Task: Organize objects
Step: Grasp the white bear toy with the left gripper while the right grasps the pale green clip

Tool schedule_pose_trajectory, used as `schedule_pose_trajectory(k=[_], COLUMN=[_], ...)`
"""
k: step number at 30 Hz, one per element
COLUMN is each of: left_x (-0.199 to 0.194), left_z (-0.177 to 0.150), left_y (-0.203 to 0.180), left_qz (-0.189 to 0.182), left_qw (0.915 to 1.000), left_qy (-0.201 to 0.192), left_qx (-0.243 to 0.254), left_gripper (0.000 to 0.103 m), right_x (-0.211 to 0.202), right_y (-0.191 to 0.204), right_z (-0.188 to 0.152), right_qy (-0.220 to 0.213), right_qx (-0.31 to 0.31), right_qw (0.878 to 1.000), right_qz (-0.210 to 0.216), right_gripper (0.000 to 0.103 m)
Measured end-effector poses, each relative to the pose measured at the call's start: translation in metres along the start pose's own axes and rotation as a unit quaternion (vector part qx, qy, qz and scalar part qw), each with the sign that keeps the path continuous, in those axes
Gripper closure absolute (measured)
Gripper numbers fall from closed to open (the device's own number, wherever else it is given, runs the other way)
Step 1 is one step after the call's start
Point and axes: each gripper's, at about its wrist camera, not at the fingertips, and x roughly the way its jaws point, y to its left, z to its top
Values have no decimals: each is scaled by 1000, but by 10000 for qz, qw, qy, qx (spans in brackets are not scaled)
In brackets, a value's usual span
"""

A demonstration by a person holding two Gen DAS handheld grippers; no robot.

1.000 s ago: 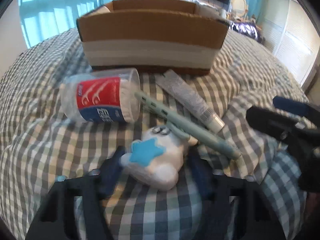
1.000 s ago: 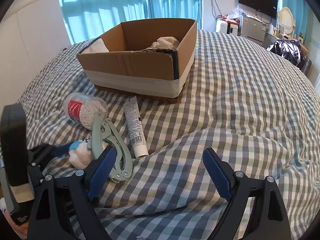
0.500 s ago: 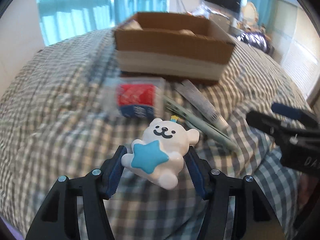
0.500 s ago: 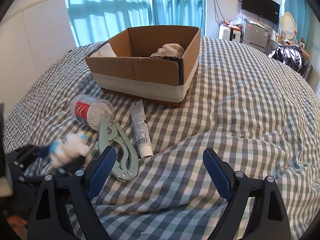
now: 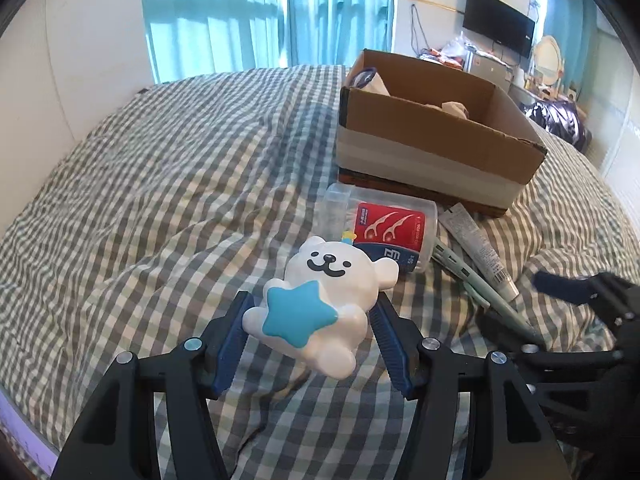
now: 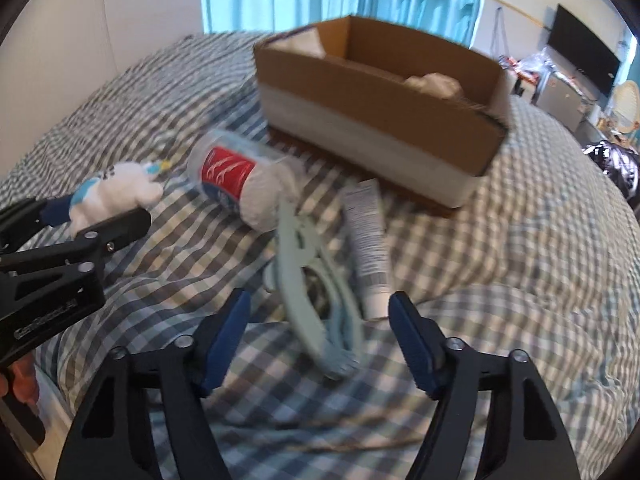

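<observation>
Bear toy point(image 5: 326, 294) sits clamped between the 2 blue pads of the left gripper point(image 5: 312, 328), lifted clear of the checked bedspread point(image 5: 160, 200), star side up and face toward the camera; the cardboard box point(image 5: 432, 152) lies ahead and to the right of it, toward the far side of the bed, its open top facing up and its long side slanting across the view; so the carry, as I judge it, runs forward and rightward over the floss-pick jar point(image 5: 394, 236) lying on its side just before the box. The right gripper point(image 6: 320, 332) hangs wide and empty over the pale green clip point(image 6: 316, 304) and the tube point(image 6: 368, 232), both near it and pointing roughly toward the box; the left is nearer the jar, the right nearer the tube.
</observation>
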Motion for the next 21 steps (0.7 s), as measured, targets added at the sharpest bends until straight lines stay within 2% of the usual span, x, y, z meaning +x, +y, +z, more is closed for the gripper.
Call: schedule_pose_trajectory(k=[3,4,5,6,10,14,21], left_x=[6,5,6,7,8,8,-2], left_z=[-1,-3,-4,-4,-5,-5,-10], left_y=[-2,-1,-2,-3,-4,-3,-13], left_qz=[-90,-107,-134,-142,-153,-113,31], left_qw=[9999,9999,9998,9998,9997,9998,9997], left_qy=[86,109,141,154,167,129,126], left_qx=[-40,-45,-46,-46,-22,-43,205], left_gripper=[42,42,42,42,42,42,42], right_x=[17,23,27,28,23,10,-26], right_y=[5,5,5,4,-4,-10,-15], right_z=[1,-1,-2,-3,-5,-8,-13], right_qy=[250,363,405,400,276,35,-318], right_qx=[-95,-114,-111,-92,110,281,565], right_qw=[9996,9991,9988,9987,9991,9994,9979], right_qz=[-112,-168,-243,-294,-300,-205,58], right_gripper=[47,58,64,66,88,95,95])
